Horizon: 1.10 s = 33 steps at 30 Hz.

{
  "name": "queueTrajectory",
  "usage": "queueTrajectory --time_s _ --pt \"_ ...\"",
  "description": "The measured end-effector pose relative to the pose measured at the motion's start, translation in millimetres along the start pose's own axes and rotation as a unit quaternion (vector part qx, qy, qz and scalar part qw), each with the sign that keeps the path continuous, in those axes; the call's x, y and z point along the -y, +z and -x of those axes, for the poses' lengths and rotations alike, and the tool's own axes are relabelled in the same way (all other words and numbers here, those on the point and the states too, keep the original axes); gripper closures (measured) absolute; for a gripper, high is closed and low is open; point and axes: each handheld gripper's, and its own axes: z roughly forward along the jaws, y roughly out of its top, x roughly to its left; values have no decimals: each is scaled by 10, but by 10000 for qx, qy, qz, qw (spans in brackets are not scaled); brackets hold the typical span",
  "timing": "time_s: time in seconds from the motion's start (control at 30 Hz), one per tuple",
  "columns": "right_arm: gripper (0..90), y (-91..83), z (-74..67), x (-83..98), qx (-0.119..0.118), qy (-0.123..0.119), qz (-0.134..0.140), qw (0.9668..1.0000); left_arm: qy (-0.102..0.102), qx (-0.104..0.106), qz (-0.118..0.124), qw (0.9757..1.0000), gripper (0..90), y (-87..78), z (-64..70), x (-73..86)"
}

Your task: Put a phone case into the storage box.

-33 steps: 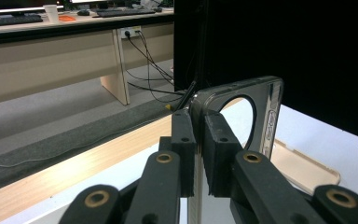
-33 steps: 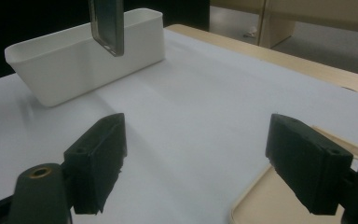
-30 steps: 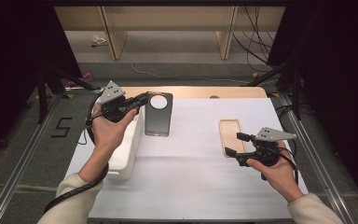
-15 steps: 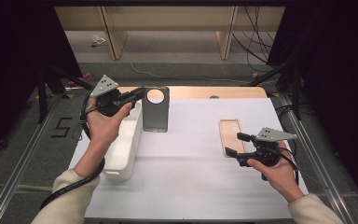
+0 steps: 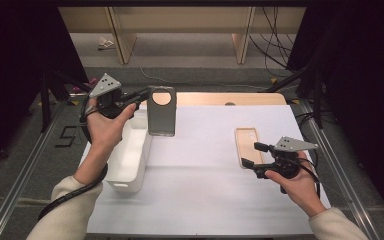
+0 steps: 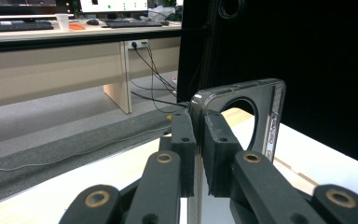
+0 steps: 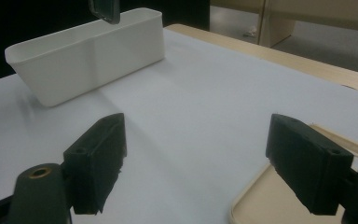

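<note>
A dark grey phone case (image 5: 161, 119) with a round camera hole hangs upright above the table, just right of the white bin (image 5: 128, 159). My left gripper (image 5: 147, 96) is shut on the case's top edge; in the left gripper view the case (image 6: 274, 122) is pinched between the pads of that gripper (image 6: 198, 136). A beige phone case (image 5: 247, 144) lies flat on the white mat at the right. My right gripper (image 5: 251, 154) hovers at its near end, open with nothing between its fingers. In the right gripper view the open gripper (image 7: 205, 158) stands over the beige case's corner (image 7: 270, 205).
The white bin (image 7: 88, 56) is long and stands along the mat's left side; the dark case's lower corner (image 7: 105, 11) hangs above its far end. A wooden table edge (image 5: 230, 98) runs behind the mat. Metal rails flank the table.
The left gripper lifted the dark case off the mat, tipped it upright and carried it left toward the bin. The right gripper stayed in place.
</note>
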Motion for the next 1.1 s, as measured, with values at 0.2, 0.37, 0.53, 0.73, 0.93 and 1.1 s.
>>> queueTrajectory --time_s 0.2,0.37,0.53,0.73,0.93,1.1 --pt "212 2 1 4 4 7 -14 10000 11 -54 2 10000 833 -7 -63 -48" --pt "212 -5 3 3 10 23 -13 10000 32 -120 -8 9999 834 -4 -123 -75" --pt "212 0 8 6 2 23 -3 10000 50 -160 -19 9999 834 -9 -189 -94" --pt "211 2 14 7 -2 33 -5 10000 45 -248 -46 9997 834 -12 -278 -111" --pt "212 6 15 9 -13 37 -11 10000 94 -323 -94 9994 835 -20 -375 -130" --pt "212 8 16 10 -15 42 -14 10000 108 -381 -107 9992 835 -16 -447 -141"
